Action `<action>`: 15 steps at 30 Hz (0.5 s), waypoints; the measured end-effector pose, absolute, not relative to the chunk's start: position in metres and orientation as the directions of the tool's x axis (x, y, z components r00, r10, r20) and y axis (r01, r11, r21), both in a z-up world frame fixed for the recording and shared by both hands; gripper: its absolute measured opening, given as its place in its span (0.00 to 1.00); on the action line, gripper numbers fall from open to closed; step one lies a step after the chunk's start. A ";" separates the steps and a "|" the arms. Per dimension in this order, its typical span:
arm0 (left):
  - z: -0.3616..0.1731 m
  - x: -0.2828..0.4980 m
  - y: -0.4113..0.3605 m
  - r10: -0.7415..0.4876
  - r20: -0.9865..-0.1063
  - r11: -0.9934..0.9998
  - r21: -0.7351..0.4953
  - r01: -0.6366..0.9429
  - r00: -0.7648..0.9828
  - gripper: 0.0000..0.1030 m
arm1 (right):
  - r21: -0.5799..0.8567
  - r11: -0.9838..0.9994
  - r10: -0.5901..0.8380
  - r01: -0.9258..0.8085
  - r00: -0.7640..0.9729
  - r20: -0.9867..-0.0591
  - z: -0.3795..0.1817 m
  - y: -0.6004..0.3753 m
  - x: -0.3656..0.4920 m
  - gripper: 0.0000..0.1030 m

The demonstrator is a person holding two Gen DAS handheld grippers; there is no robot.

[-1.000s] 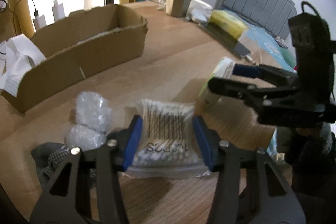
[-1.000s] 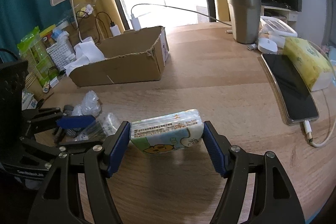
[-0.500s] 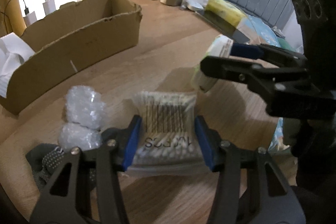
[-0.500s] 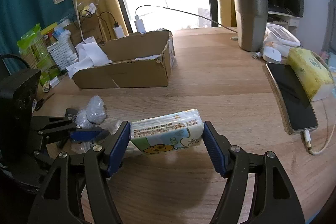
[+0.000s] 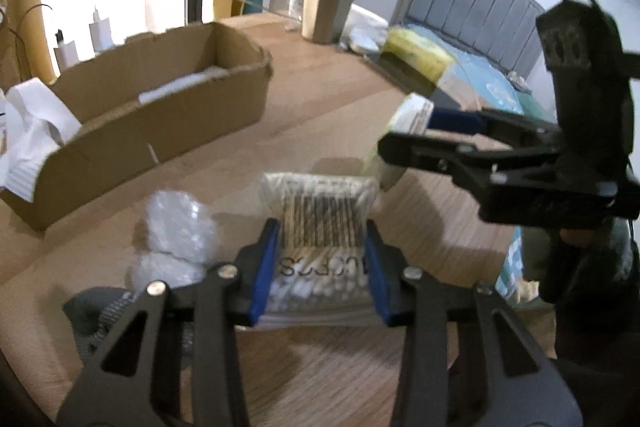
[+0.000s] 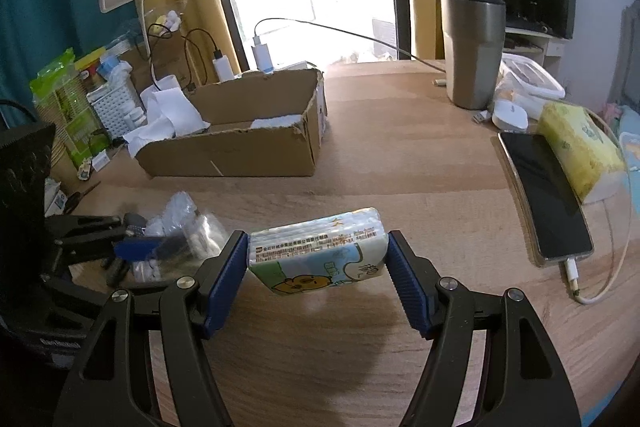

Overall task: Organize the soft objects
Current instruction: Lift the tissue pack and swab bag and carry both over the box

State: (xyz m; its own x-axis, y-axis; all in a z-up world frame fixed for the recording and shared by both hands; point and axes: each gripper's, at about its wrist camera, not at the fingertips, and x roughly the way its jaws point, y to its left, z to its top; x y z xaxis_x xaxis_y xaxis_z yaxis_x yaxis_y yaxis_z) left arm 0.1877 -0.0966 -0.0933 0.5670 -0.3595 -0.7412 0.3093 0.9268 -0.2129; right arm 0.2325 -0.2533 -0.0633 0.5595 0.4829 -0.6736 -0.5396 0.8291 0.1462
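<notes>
Since half a second ago both grippers have drawn back a little from the cardboard box (image 6: 240, 143), which now sits farther off at 11 o'clock in the right wrist view; the loads have not shifted between the pads.

The left gripper (image 5: 322, 263) is clenched on a clear bag of cotton swabs (image 5: 320, 239), its blue pads pressing the bag's two sides, the bag lifted just above the wooden table (image 5: 320, 99). At 9 o'clock from it, just beside the left pad, lie two bubble-wrap bundles (image 5: 176, 239), with a grey sock-like item (image 5: 88, 311) below them at 8 o'clock.

The right gripper (image 6: 318, 267) grasps a tissue pack (image 6: 320, 251) printed with a cartoon bear, tilted slightly, held clear of the table. In the left wrist view that gripper shows at 2 o'clock, the pack's end poking out beyond its fingers.

Farther out, the box holds white paper at its 9 o'clock end. A steel tumbler (image 6: 472, 47) stands at 1 o'clock, a phone (image 6: 544, 195) on its cable at 3 o'clock, with a yellow tissue packet (image 6: 580, 147) touching its far edge.
</notes>
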 end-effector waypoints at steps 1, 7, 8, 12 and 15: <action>-0.088 0.187 -0.093 -0.360 -0.732 0.928 -0.217 0.304 0.579 0.40 | 0.143 0.828 0.483 -0.542 0.561 -0.672 -0.062 -0.252 0.233 0.70; -0.074 0.188 -0.076 -0.364 -0.699 0.930 -0.229 0.289 0.616 0.40 | 0.127 0.821 0.488 -0.556 0.569 -0.662 -0.052 -0.239 0.235 0.70; -0.072 0.188 -0.073 -0.363 -0.693 0.930 -0.230 0.285 0.623 0.40 | 0.124 0.821 0.488 -0.557 0.571 -0.661 -0.051 -0.238 0.236 0.70; -0.064 0.189 -0.057 -0.340 -0.676 0.940 -0.224 0.258 0.654 0.40 | 0.108 0.817 0.485 -0.566 0.574 -0.660 -0.046 -0.228 0.239 0.70; -0.060 0.192 -0.042 -0.324 -0.663 0.946 -0.226 0.232 0.674 0.40 | 0.099 0.814 0.485 -0.573 0.575 -0.659 -0.042 -0.220 0.242 0.70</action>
